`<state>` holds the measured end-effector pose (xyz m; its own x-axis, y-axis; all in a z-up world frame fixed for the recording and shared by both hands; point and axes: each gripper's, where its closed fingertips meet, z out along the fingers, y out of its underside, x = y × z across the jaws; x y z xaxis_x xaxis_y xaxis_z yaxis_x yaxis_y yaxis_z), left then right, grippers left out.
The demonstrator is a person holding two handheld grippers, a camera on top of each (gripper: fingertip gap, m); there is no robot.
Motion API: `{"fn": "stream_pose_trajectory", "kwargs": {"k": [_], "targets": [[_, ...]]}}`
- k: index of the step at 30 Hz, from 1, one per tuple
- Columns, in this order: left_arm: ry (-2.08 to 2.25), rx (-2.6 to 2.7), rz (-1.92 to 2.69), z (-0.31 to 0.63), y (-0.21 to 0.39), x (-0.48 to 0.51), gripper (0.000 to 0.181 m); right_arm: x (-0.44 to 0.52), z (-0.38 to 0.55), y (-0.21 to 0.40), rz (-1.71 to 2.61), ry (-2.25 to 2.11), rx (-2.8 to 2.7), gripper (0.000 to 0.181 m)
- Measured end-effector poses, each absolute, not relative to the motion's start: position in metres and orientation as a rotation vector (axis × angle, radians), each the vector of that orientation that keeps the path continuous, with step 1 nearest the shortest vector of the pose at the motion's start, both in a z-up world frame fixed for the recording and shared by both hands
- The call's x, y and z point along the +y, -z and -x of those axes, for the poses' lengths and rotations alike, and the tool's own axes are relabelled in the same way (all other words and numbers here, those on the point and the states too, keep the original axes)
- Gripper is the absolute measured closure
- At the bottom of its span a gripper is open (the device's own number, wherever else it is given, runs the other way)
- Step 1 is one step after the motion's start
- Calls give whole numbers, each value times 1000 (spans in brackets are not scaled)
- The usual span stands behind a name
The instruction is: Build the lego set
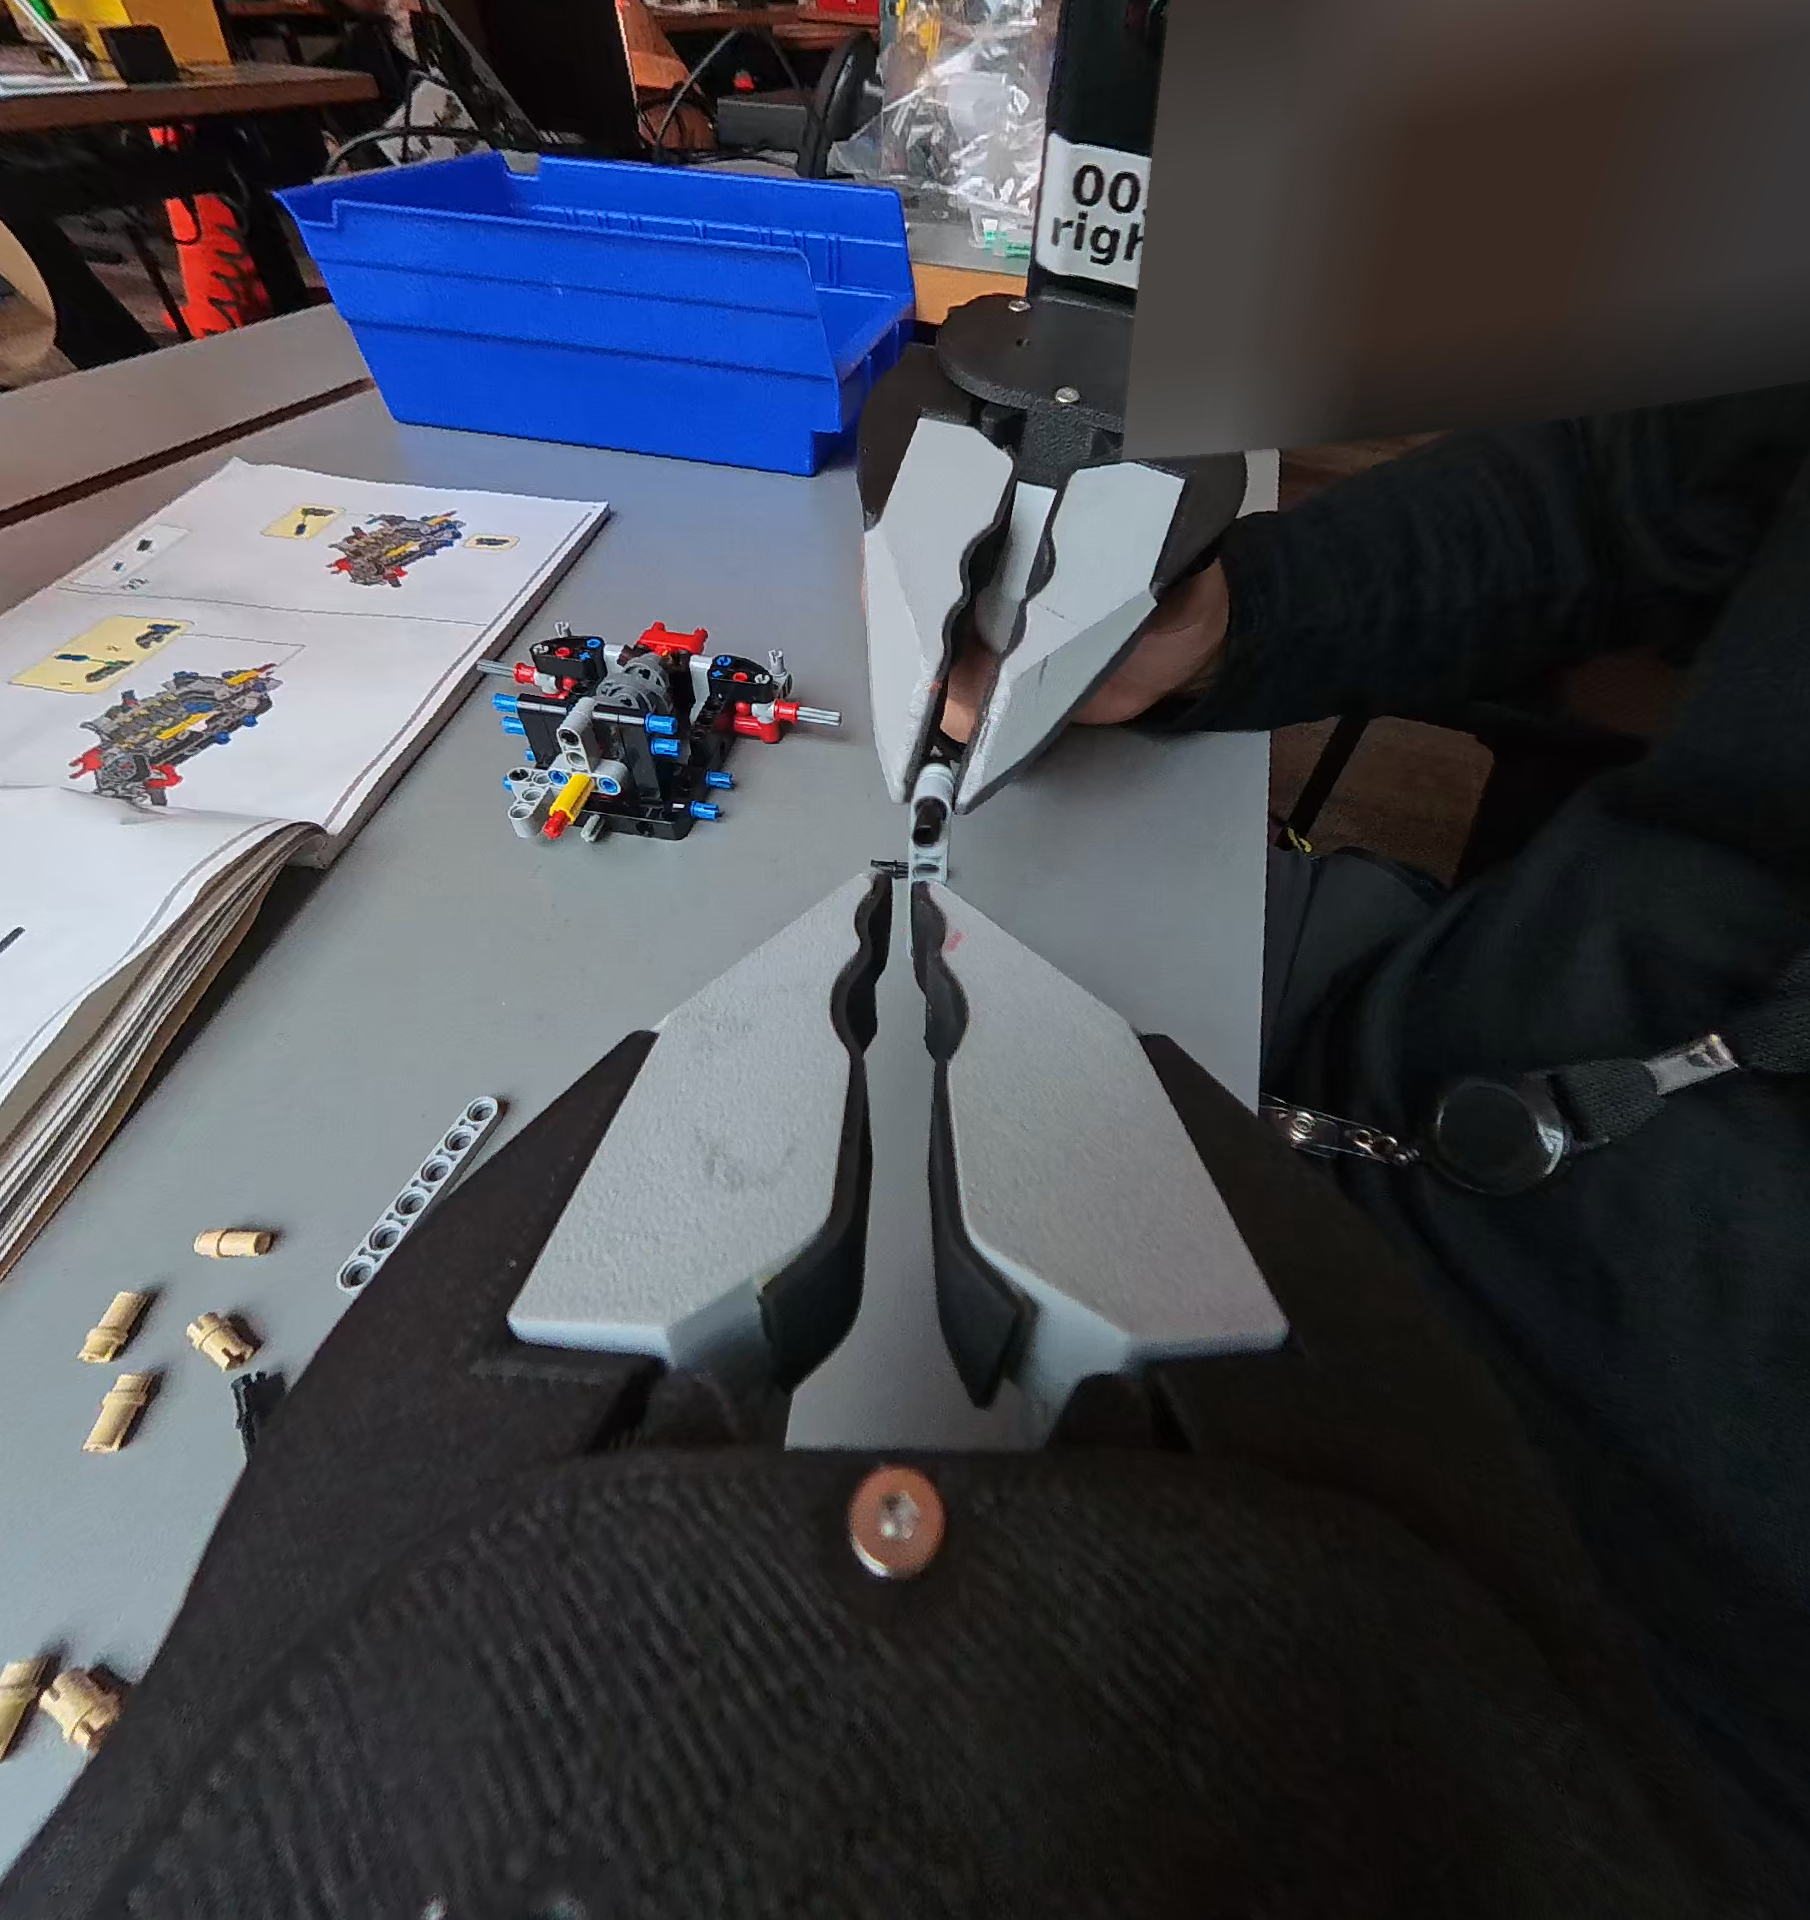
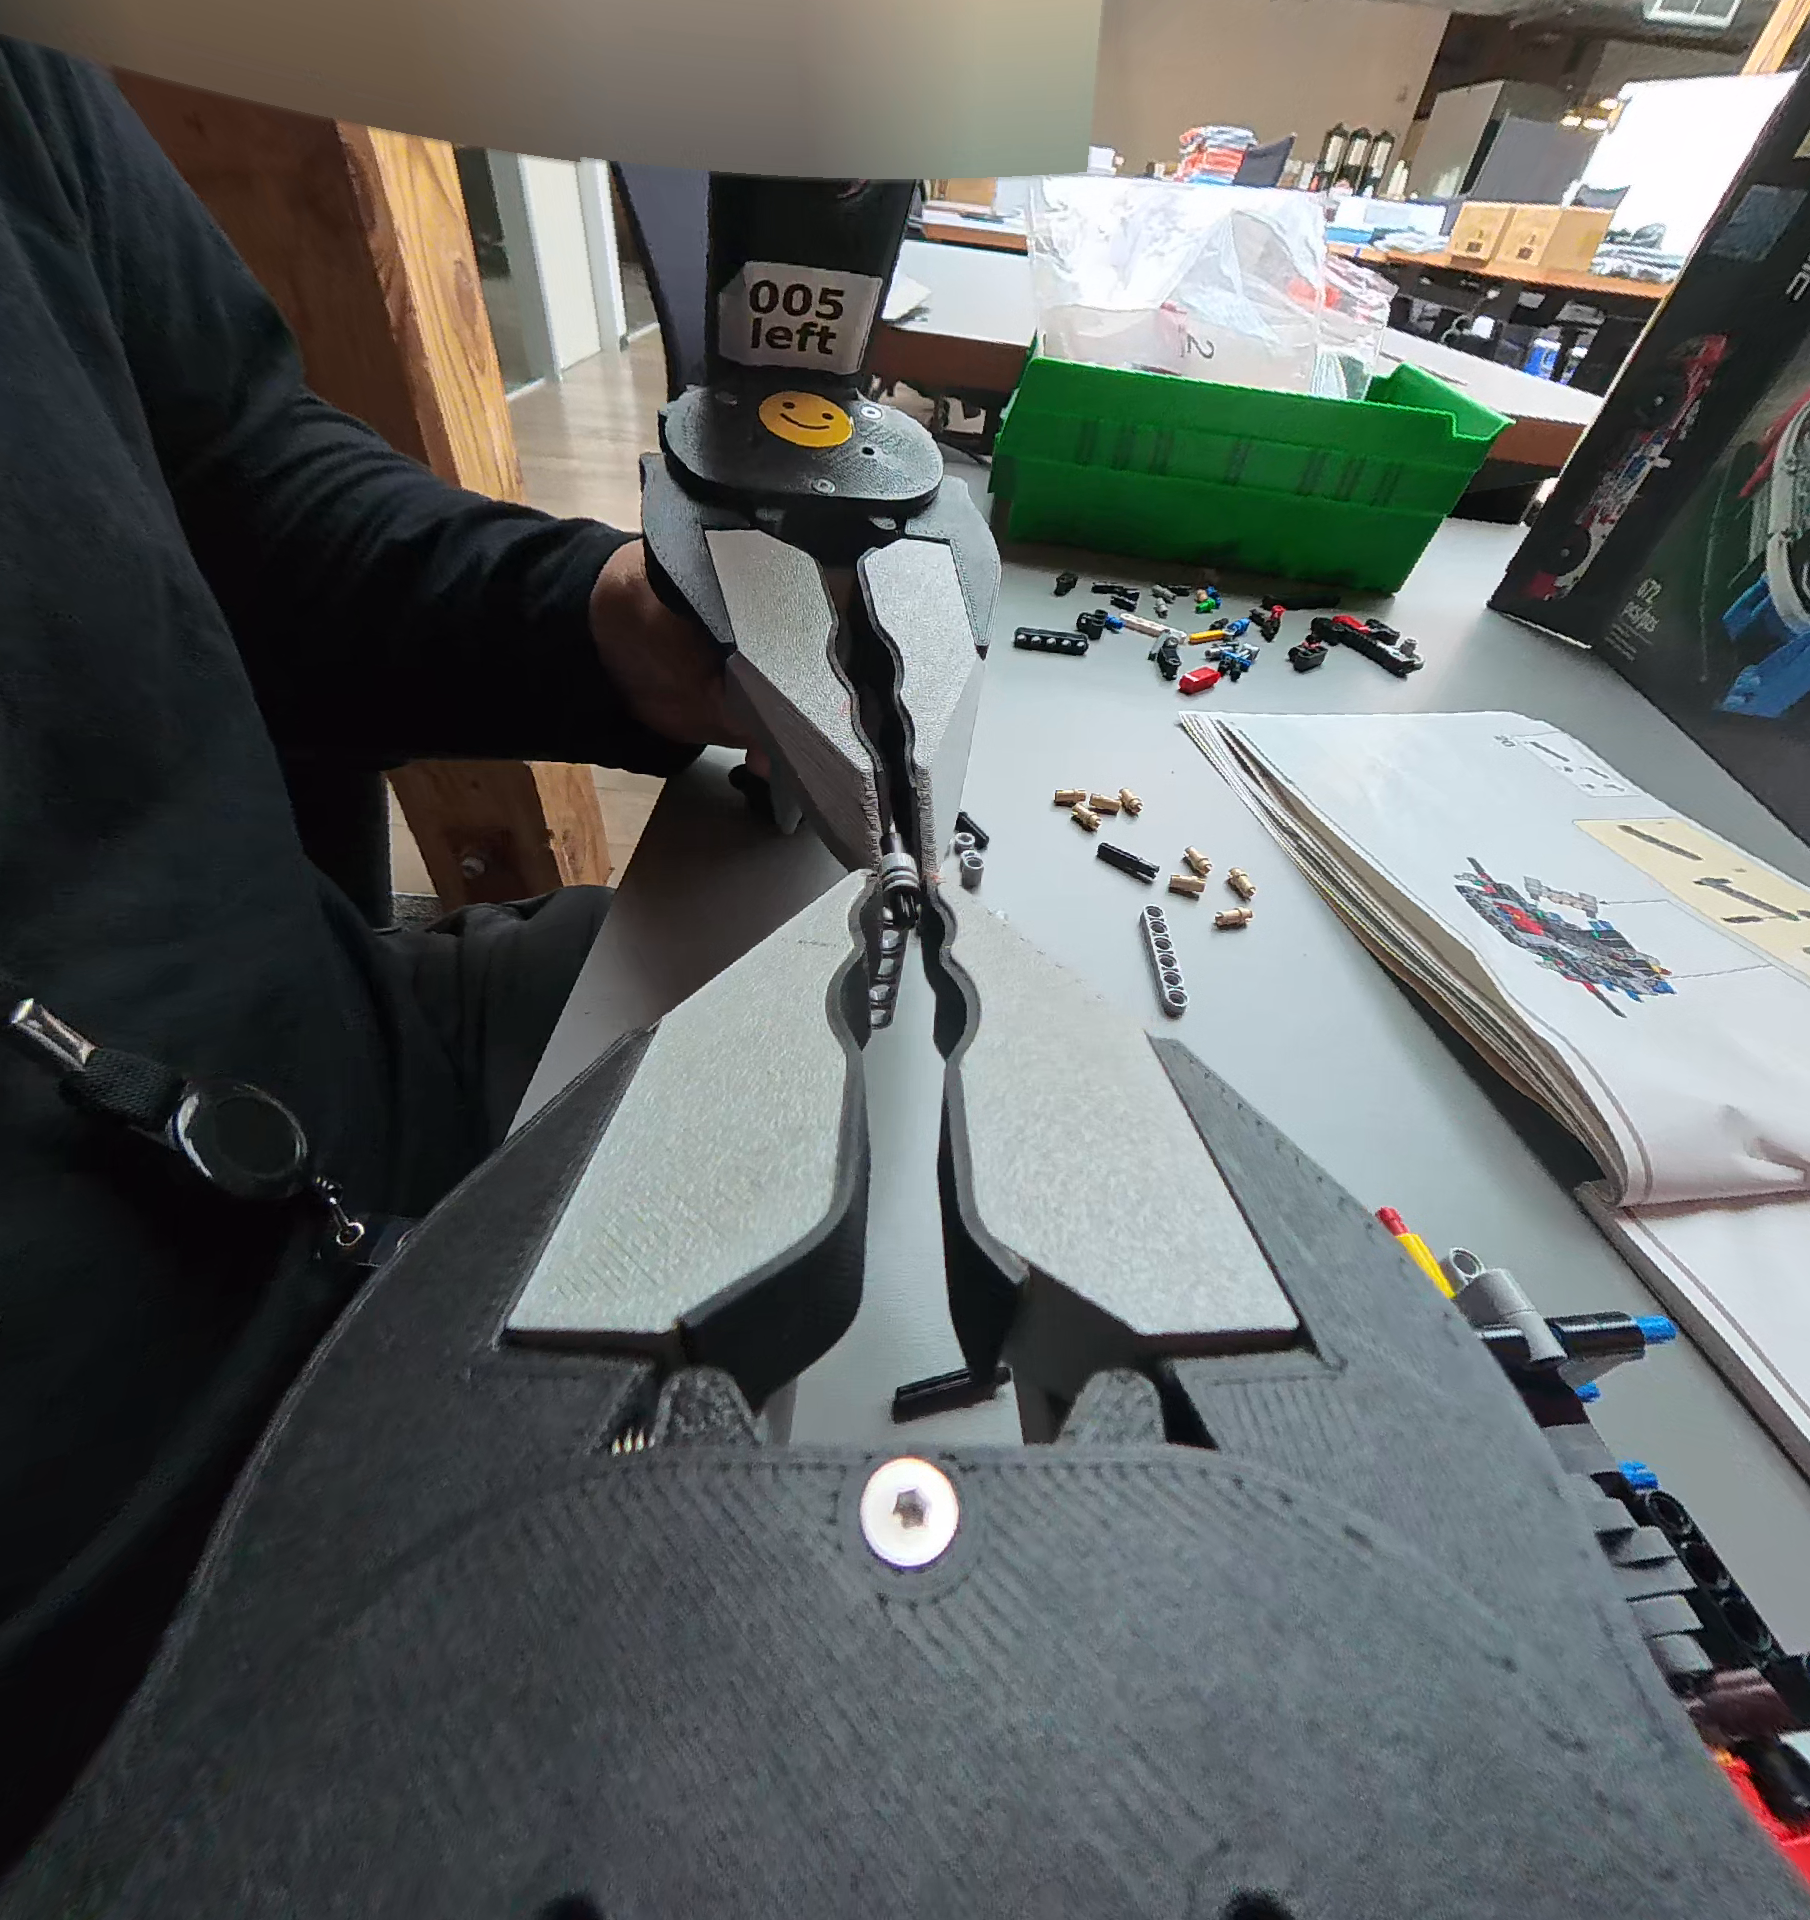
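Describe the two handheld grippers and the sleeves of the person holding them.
Both the left gripper and right gripper have pale grey wedge fingers lined with wavy black pads, on black printed bodies. Each handle bears a white label; the left's also carries a yellow smiley sticker. Sleeves are black.

The left gripper (image 1: 896,883) is showing rough, grainy grey plastic fingers (image 1: 735,1143) on a ridged, matt black printed body, with one shiny metal screw (image 1: 896,1522) behind them. Beneath it the table (image 1: 485,997) is looking smooth and matt grey. Off to its left, the manual (image 1: 205,665) is lying as slightly sheeny paper, and the tan pins (image 1: 116,1325) are looking like dull plastic. Ahead of it, the blue bin (image 1: 610,301) is gleaming as glossy plastic.
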<state>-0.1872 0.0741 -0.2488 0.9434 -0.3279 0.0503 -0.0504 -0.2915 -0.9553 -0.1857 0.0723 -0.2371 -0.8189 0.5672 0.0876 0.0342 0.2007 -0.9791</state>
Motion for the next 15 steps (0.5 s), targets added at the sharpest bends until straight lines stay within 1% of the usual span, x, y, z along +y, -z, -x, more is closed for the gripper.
{"fn": "stream_pose_trajectory", "kwargs": {"k": [4,13,15], "targets": [[313,276,1855,184,249,74,178,69,184,240,545,-1641,-2082,177],[341,308,1851,178,248,72,179,66,181,244,525,-1633,-2121,177],[367,318,1834,175,246,71,176,66,181,246,526,-1613,-2133,178]]}}
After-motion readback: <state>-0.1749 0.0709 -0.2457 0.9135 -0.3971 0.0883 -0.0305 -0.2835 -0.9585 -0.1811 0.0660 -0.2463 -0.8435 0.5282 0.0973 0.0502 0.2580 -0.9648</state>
